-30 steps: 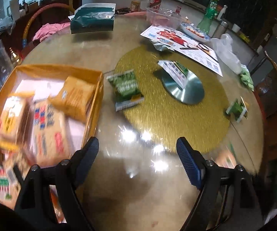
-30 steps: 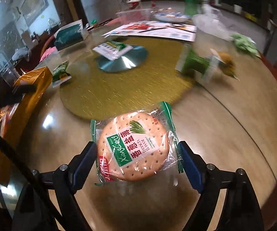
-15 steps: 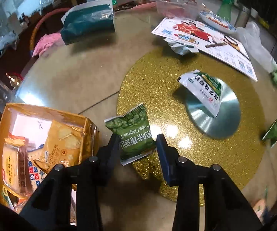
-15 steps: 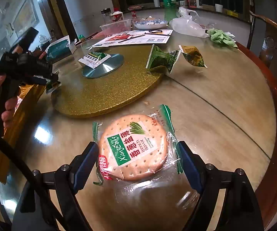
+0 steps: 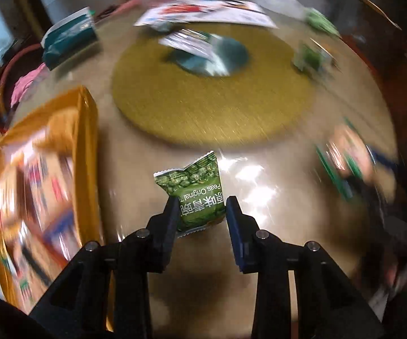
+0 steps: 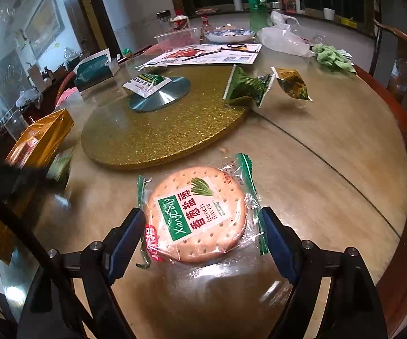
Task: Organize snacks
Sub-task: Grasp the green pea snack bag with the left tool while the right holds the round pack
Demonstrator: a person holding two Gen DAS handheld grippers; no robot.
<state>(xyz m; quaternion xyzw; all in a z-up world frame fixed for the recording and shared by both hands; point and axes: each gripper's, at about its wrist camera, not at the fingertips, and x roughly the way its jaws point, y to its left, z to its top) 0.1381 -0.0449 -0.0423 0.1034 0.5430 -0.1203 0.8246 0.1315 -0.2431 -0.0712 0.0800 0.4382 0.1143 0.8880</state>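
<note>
We saw the left hand-held gripper [image 5: 202, 209] low in the centre of its frame, its jaws closing on a green pea packet [image 5: 196, 193], with the pads pressed against the packet's two sides. The packet stood clear of the gold turntable [image 5: 211, 107] that filled the middle of the frame, above the shiny brown bench [image 5: 274, 197]. At the left edge lay an orange box [image 5: 90, 147] with blurred snack packs inside. Much of that view was smeared by motion.

In the right wrist view, the right hand-held gripper [image 6: 203, 226] sat at the bottom centre with a round cracker pack [image 6: 196, 214] between its blue fingers [image 6: 127, 234]. The pack's wrapper edges met both pads, and we read this as a grip. Behind it, the turntable carried a silver disc [image 6: 161, 96] and a white-and-green packet [image 6: 145, 83] on top of that disc. A green wafer pack [image 6: 245, 86] stood at the turntable's right rim, with a yellow-green packet [image 6: 292, 84] just beside it. The orange box appeared at the left of this frame.
</note>
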